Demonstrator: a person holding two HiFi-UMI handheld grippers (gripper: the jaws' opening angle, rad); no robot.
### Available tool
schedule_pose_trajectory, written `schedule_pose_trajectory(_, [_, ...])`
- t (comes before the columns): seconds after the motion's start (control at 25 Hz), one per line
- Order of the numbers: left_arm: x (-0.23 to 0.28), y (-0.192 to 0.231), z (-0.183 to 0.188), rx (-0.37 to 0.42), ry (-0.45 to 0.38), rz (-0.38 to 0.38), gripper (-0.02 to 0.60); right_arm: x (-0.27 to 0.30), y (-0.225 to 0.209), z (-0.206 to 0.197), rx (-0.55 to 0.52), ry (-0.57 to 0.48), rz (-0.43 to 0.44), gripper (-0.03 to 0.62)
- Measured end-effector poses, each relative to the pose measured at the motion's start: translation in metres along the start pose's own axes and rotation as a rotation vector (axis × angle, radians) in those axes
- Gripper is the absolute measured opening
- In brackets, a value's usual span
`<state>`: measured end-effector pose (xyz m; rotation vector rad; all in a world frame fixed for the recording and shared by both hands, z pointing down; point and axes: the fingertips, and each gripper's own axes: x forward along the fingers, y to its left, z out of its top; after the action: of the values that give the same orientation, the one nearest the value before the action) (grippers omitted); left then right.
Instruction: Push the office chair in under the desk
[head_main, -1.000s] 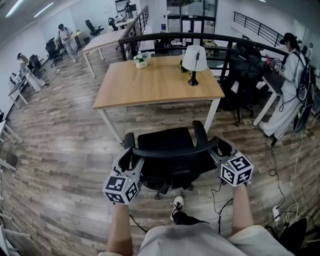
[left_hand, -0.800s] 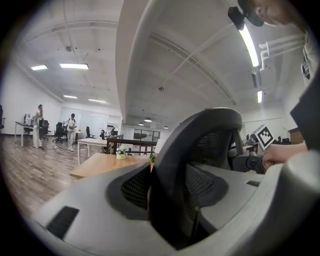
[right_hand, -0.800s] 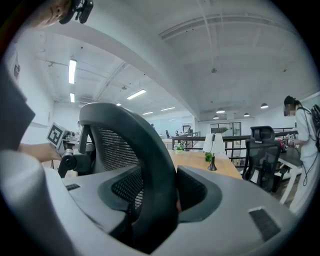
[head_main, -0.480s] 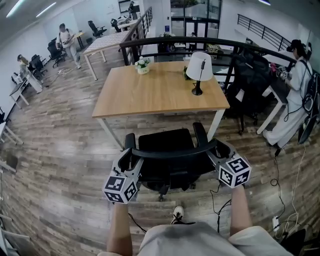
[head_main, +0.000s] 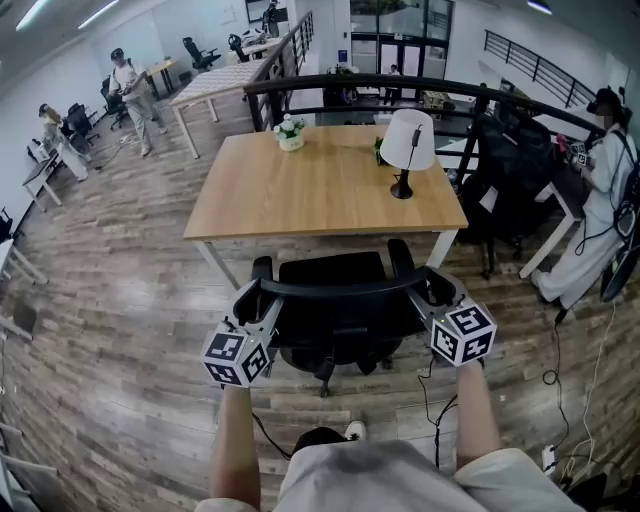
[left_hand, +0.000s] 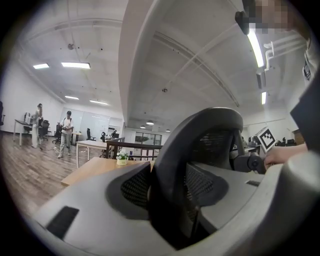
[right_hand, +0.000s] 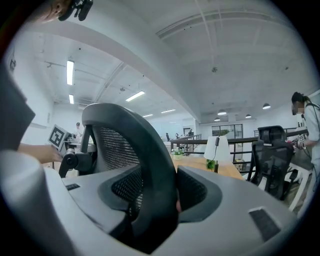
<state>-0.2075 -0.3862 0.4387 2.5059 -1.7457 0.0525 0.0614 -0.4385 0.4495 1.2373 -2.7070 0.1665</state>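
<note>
A black office chair (head_main: 335, 300) stands at the near edge of the wooden desk (head_main: 320, 190), its seat partly below the tabletop edge. My left gripper (head_main: 260, 305) is shut on the left end of the chair's curved backrest rim (left_hand: 170, 150). My right gripper (head_main: 432, 292) is shut on the right end of the same rim (right_hand: 145, 145). In both gripper views the dark rim fills the gap between the grey jaws. The chair's base and wheels (head_main: 325, 375) show below the backrest.
A white lamp (head_main: 408, 140) and a small potted plant (head_main: 290, 132) stand on the desk. More black chairs (head_main: 510, 170) and a person (head_main: 600, 200) are to the right. Cables (head_main: 440, 400) lie on the wooden floor near my right foot. A dark railing (head_main: 400, 85) runs behind the desk.
Both grippers and the chair have moved forward toward the desk. The chair seat now reaches the tabletop's near edge. My foot has trailed behind.
</note>
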Motion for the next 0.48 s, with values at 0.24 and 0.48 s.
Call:
schedule_pose_trajectory(0.24, [0.034, 0.021, 0.003, 0.001, -0.005, -0.003, 0.261, 0.036, -0.020, 0.005, 0.004, -0.004, 0.011, 0.225])
schedule_pose_trajectory(0.48, [0.076, 0.047, 0.005, -0.011, -0.009, 0.011, 0.262, 0.079, -0.046, 0.012, 0.027, -0.019, -0.005, 0.227])
